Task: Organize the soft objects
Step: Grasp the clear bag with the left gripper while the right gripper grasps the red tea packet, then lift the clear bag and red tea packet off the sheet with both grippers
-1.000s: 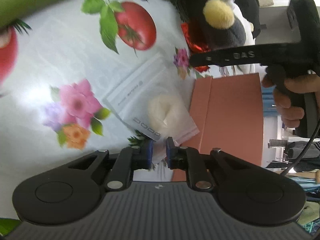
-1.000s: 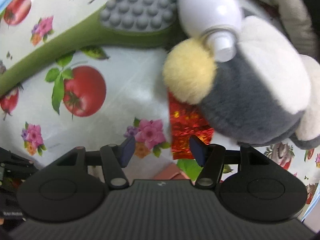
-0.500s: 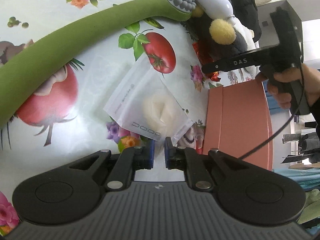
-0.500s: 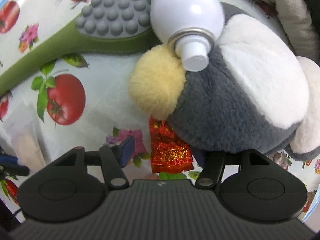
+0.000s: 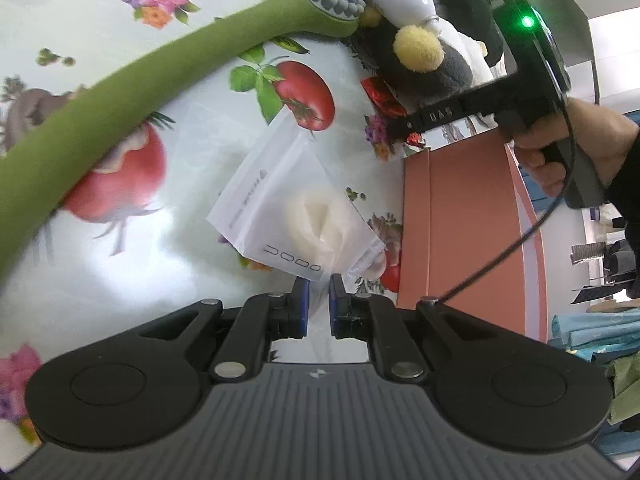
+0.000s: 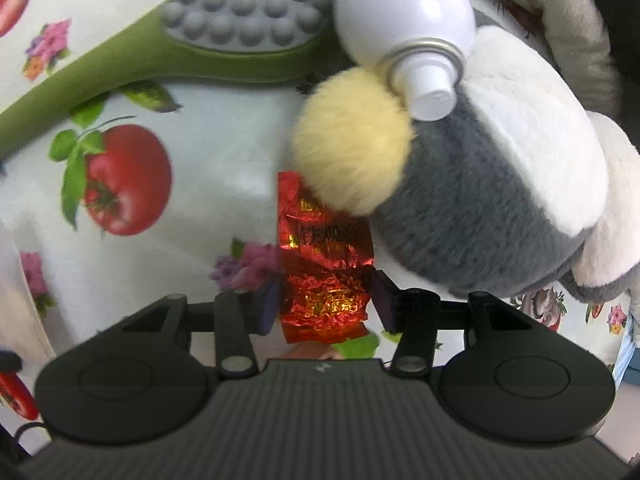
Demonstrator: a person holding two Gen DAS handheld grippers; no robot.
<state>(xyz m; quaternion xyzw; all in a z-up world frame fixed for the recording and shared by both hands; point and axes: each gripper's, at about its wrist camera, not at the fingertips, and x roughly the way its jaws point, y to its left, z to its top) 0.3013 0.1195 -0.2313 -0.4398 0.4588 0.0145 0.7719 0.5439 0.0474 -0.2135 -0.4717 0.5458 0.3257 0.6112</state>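
My left gripper [image 5: 318, 304] is shut on the near edge of a clear plastic bag [image 5: 288, 208] with a soft white pad inside, which lies on the flowered tablecloth. My right gripper [image 6: 325, 300] is open, its fingers on either side of a crumpled red foil packet [image 6: 324, 268]. The packet lies partly under a grey and white plush toy [image 6: 492, 208] with a yellow pompom [image 6: 352, 144]. In the left wrist view the right gripper [image 5: 408, 124] reaches in from the right beside the plush toy [image 5: 440, 64].
A long green massage stick [image 5: 140, 76] with a grey nubbed head [image 6: 248, 12] lies across the tablecloth. A white spray can [image 6: 404, 12] rests on the plush toy. An orange-red box [image 5: 468, 224] stands at the table's right side.
My right gripper has moved forward and down, so the red foil packet now sits between its fingers. My left gripper, still holding the bag, has pulled back from the plush toy.
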